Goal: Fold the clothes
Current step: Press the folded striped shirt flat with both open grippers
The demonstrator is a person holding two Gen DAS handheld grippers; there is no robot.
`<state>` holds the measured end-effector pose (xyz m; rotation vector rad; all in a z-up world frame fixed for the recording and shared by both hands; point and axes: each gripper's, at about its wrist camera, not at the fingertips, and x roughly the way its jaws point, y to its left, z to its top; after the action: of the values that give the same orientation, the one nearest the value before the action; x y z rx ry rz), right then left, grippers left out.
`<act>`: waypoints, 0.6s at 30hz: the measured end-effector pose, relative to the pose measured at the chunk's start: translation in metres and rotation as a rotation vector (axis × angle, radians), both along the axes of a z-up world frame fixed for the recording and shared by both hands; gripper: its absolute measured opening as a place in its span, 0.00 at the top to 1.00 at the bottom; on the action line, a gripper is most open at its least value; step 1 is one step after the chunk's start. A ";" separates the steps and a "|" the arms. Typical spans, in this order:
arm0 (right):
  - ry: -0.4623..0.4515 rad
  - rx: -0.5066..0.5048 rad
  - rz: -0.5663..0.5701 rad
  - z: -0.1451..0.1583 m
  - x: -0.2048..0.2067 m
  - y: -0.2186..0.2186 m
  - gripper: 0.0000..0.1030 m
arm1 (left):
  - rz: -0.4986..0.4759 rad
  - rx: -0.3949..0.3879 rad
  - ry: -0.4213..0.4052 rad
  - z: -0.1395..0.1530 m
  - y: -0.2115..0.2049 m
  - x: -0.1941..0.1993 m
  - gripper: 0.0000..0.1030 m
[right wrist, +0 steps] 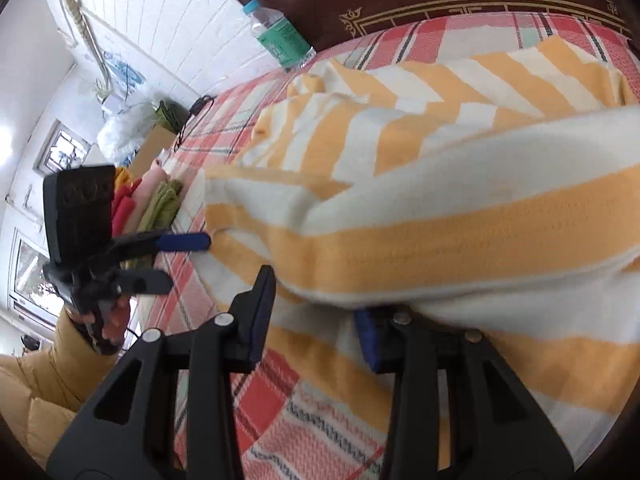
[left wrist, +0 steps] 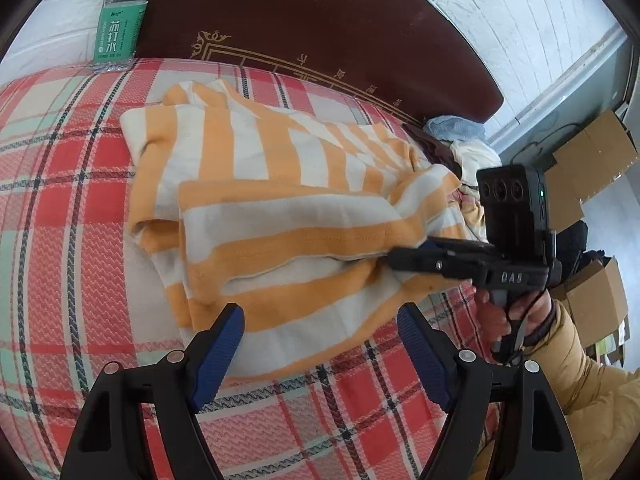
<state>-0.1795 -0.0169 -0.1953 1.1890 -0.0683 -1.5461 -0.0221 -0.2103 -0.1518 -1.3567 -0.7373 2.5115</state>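
Left wrist view, left to right:

- Water bottle (left wrist: pixel 120 16): clear plastic, green label, blue cap; upright at the far left edge of the bed, against the dark headboard (left wrist: pixel 320 12).
- Bed (left wrist: pixel 60 208): covered in a red, white and pale green plaid sheet.
- Striped garment (left wrist: pixel 280 200): orange and white, lying in the middle of the bed, partly folded, with one layer turned back over the rest.
- Left gripper (left wrist: pixel 320 320): blue-padded fingers spread wide apart, holding nothing, hovering over the near hem of the garment.
- Right gripper (left wrist: pixel 404 254): entering from the right, fingers drawn together on the right-hand edge of the garment's folded layer.
- Cardboard boxes (left wrist: pixel 592 152): on the floor beyond the right side of the bed.

Right wrist view, left to right:

- Left gripper (right wrist: pixel 188 256): seen side-on at the left, jaws parted, just beside the garment's edge and not touching it.
- Stack of folded cloths (right wrist: pixel 148 204): red, pink and green, behind the left gripper at the bed's side.
- Water bottle (right wrist: pixel 280 36): by the headboard corner.
- Striped garment (right wrist: pixel 460 220): fills the right half of the view; a lifted fold drapes over the right gripper (right wrist: pixel 316 312), one finger exposed, the other tucked beneath the cloth.
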 end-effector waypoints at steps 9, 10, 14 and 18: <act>0.000 -0.106 -0.126 0.034 -0.053 -0.024 0.60 | -0.109 -0.010 0.033 0.007 0.021 -0.021 0.21; -0.012 -0.112 -0.142 0.034 -0.059 -0.026 0.60 | -0.121 -0.012 0.036 0.008 0.023 -0.024 0.21; -0.063 -0.136 -0.208 0.034 -0.083 -0.033 0.60 | -0.160 -0.025 0.041 0.009 0.030 -0.034 0.21; -0.100 -0.159 -0.251 0.037 -0.102 -0.038 0.60 | -0.139 -0.087 -0.018 -0.003 0.028 -0.045 0.21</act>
<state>-0.2814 -0.0551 -0.1588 1.1627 -0.4132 -1.6623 -0.0674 -0.1820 -0.1543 -1.4089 -0.5227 2.4510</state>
